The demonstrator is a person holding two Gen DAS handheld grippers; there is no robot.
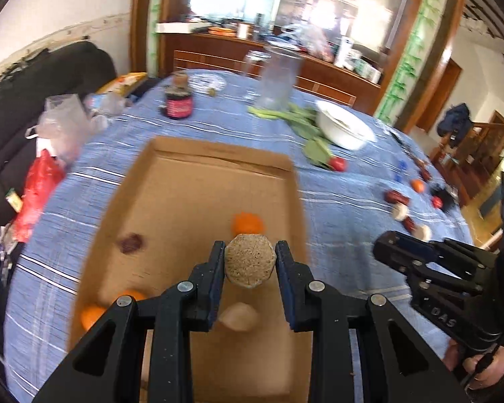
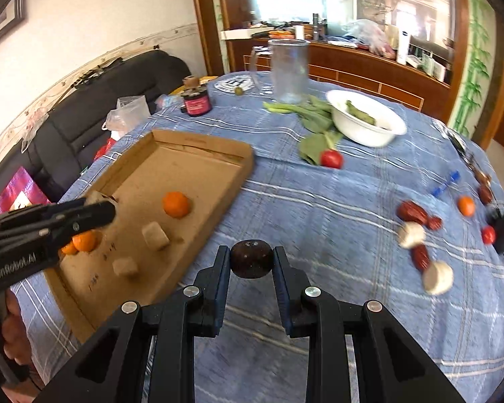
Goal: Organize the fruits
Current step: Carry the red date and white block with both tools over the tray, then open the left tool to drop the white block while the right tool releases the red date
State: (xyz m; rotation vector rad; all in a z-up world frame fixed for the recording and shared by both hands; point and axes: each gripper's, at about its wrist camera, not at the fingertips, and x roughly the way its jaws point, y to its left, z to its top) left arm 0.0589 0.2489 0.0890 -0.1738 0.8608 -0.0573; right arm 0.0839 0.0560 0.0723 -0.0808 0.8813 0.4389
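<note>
My left gripper (image 1: 250, 252) is shut on a pale, speckled, many-sided fruit chunk (image 1: 250, 267), held above the cardboard tray (image 1: 198, 181). In the tray lie an orange (image 1: 247, 223), a dark date (image 1: 130, 242), two more oranges (image 1: 92, 314) and a pale chunk (image 1: 238, 315). My right gripper (image 2: 251, 255) is shut on a dark round fruit (image 2: 251, 259), over the blue cloth just right of the tray (image 2: 198, 168). In the right wrist view the left gripper (image 2: 109, 208) reaches over the tray from the left. The right gripper (image 1: 383, 247) shows at the right of the left wrist view.
Loose dates (image 2: 411, 211), pale chunks (image 2: 438, 277), a small orange (image 2: 466, 205) and a red fruit (image 2: 488, 234) lie on the right of the cloth. A white bowl (image 2: 379, 132), greens (image 2: 314, 117), a red radish (image 2: 331, 158), a clear pitcher (image 2: 290, 70) and a jar (image 2: 196, 102) stand farther back.
</note>
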